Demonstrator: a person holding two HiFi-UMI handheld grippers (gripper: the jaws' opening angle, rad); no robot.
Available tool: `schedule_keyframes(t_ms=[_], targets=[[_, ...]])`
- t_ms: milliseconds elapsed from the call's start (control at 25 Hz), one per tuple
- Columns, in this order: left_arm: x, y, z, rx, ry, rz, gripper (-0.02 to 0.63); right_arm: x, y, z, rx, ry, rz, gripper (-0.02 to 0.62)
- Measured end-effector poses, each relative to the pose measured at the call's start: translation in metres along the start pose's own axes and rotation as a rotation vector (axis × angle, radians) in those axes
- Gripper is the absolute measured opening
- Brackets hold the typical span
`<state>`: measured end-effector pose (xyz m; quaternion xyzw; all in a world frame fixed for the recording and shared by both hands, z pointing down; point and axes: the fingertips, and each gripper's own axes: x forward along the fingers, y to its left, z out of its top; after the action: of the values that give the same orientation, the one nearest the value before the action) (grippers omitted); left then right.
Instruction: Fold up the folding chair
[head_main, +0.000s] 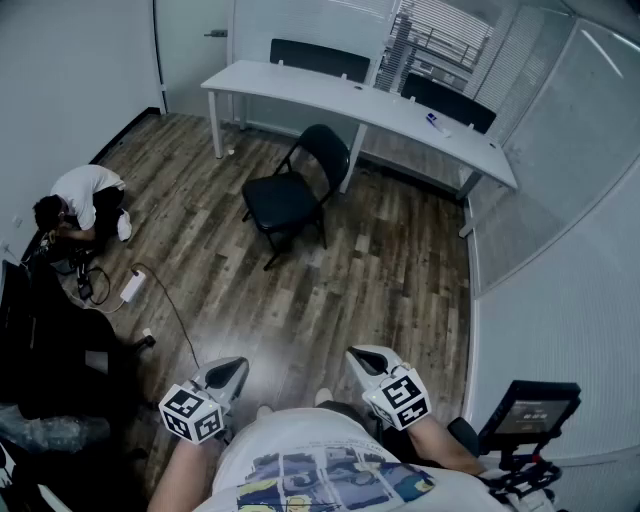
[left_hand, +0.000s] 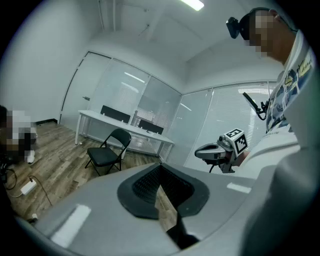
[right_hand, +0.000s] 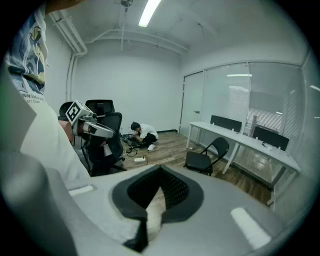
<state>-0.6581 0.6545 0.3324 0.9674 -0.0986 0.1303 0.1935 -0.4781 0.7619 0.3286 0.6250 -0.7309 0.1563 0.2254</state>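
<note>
Your left tongs (head_main: 232, 370) and right tongs (head_main: 362, 358) are both closed tight and empty, held near your body. The black folding chair (head_main: 290, 195) stands unfolded on the wooden floor (head_main: 380, 290), well ahead of you, just beside the long white bench (head_main: 290, 82).

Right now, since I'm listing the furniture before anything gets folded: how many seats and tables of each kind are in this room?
White table: 1
Folding chair: 1
Chairs behind the table: 2
Office chair: 1
Total: 5
</note>
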Motion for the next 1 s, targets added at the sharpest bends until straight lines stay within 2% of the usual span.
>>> schedule_keyframes(t_ms=[120, 280, 560, 760, 1000], targets=[[0.024, -0.001, 0.008, 0.028, -0.027, -0.021, 0.003, -0.003, -0.023, 0.0, -0.03, -0.017, -0.041, 0.002], [0.059, -0.012, 0.023, 0.044, -0.043, -0.026, 0.003, -0.015, -0.057, -0.006, -0.016, -0.026, -0.068, 0.002], [0.154, -0.057, 0.053, 0.039, 0.004, -0.009, 0.003, -0.048, -0.145, -0.031, 0.059, -0.018, -0.035, 0.002], [0.203, -0.081, 0.057, 0.043, 0.014, -0.016, 0.003, -0.072, -0.179, -0.055, 0.083, -0.019, -0.032, 0.002], [0.25, -0.101, 0.064, 0.037, 0.043, -0.009, 0.003, -0.097, -0.217, -0.081, 0.167, -0.031, -0.065, 0.003]])
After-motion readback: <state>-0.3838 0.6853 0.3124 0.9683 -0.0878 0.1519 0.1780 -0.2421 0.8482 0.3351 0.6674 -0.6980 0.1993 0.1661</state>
